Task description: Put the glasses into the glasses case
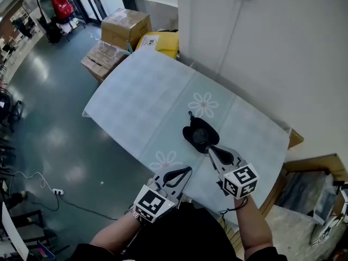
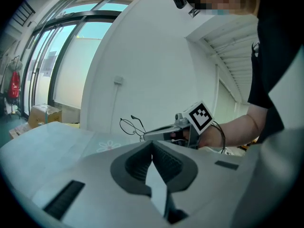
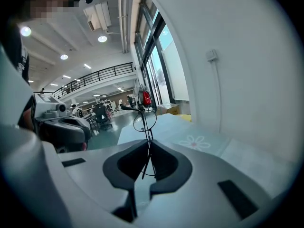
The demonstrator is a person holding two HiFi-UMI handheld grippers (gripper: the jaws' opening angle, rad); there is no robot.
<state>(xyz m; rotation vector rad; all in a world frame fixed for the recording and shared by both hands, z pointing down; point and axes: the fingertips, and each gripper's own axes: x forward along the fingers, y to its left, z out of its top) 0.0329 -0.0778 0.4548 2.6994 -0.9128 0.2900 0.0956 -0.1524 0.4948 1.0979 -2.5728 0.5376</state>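
A black glasses case (image 1: 200, 134) lies on the table (image 1: 141, 102), near its right half. My right gripper (image 1: 209, 149) sits at the case's near edge, shut on thin wire-framed glasses (image 3: 144, 120). The glasses stick out past the jaw tips, held by one thin part of the frame. In the left gripper view the glasses (image 2: 130, 126) hang in the air at the tip of the right gripper (image 2: 145, 137). My left gripper (image 1: 188, 169) hovers over the table's near edge, left of the right one, shut with nothing in it. In the head view the glasses are hard to make out against the case.
The table wears a pale cloth with flower prints (image 1: 203, 105) and stands close to a white wall (image 1: 261, 48). Cardboard boxes (image 1: 125, 27) and a yellow object (image 1: 161, 42) sit on the floor beyond its far end. Grey floor lies to the left.
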